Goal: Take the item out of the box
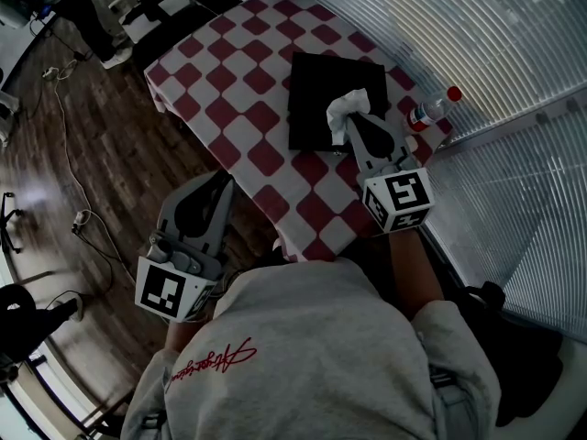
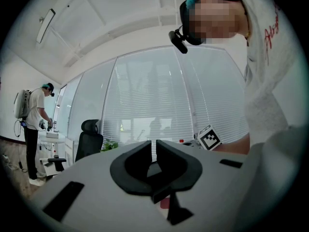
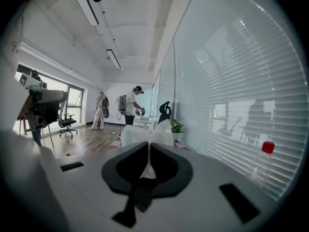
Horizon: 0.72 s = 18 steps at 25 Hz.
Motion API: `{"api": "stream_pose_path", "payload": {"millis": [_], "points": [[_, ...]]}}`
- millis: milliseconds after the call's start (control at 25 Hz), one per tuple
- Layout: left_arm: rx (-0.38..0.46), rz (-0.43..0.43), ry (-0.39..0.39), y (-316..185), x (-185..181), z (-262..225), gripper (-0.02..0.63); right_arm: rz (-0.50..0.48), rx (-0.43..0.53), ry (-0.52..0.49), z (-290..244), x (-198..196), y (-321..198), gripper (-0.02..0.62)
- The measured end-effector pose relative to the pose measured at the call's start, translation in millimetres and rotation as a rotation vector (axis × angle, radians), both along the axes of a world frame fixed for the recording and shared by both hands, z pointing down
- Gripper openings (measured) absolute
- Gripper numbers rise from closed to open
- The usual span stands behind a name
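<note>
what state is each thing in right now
right gripper: shut on the white tissue
white tissue: crumpled, pinched between the jaws, over the black box
black box: flat on the checkered table; whether it is open can't be told
left gripper: shut, empty, held off the table's side
bottle: seems upright, red cap on
</note>
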<state>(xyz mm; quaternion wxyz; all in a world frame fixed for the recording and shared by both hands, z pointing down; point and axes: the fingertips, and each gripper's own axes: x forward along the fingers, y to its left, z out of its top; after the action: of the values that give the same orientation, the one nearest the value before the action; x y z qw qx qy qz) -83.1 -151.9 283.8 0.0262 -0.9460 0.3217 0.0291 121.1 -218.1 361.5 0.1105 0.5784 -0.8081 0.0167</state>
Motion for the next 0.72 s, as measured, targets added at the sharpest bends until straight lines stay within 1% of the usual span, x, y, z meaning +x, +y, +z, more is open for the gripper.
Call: {"api": "stream_pose_path", "payload": {"millis": [720], "points": [[0.002, 0.011, 0.0, 0, 2, 0, 0.04, -0.007, 0.06, -0.027, -26, -5, 15, 0.028]]}}
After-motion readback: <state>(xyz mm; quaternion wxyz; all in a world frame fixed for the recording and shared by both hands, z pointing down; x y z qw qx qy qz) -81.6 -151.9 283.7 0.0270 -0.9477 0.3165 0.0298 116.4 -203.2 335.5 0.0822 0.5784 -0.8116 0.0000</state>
